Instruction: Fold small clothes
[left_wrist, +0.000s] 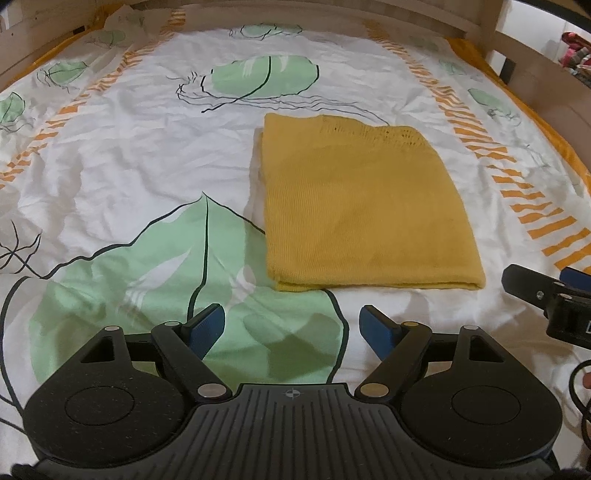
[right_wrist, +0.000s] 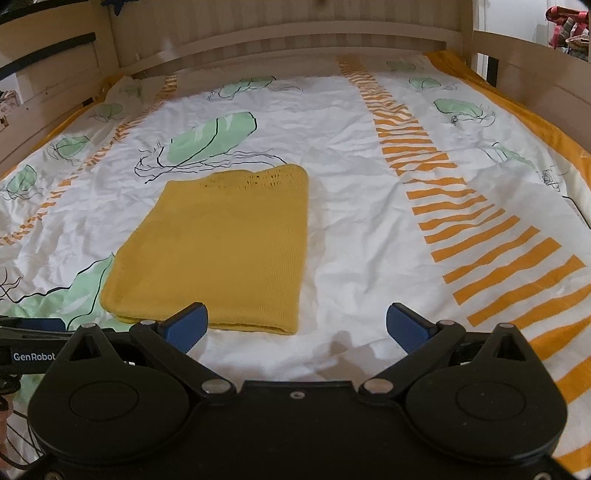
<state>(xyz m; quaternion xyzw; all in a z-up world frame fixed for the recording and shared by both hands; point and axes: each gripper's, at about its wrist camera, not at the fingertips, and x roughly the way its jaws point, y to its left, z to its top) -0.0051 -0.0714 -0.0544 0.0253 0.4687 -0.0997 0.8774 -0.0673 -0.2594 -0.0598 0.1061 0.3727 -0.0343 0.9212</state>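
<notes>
A mustard-yellow knit garment (left_wrist: 365, 206) lies folded into a flat rectangle on the bed; it also shows in the right wrist view (right_wrist: 221, 247). My left gripper (left_wrist: 291, 330) is open and empty, just short of the garment's near edge and a little to its left. My right gripper (right_wrist: 295, 326) is open and empty, close to the garment's near right corner. The right gripper's body shows at the right edge of the left wrist view (left_wrist: 546, 295). The left gripper's body shows at the left edge of the right wrist view (right_wrist: 29, 338).
The bed sheet (left_wrist: 122, 177) is white with green leaf prints and orange striped bands, also seen in the right wrist view (right_wrist: 369, 206). A wooden bed frame (right_wrist: 280, 40) runs along the back and sides. Colourful clothes (right_wrist: 569, 29) lie beyond the right rail.
</notes>
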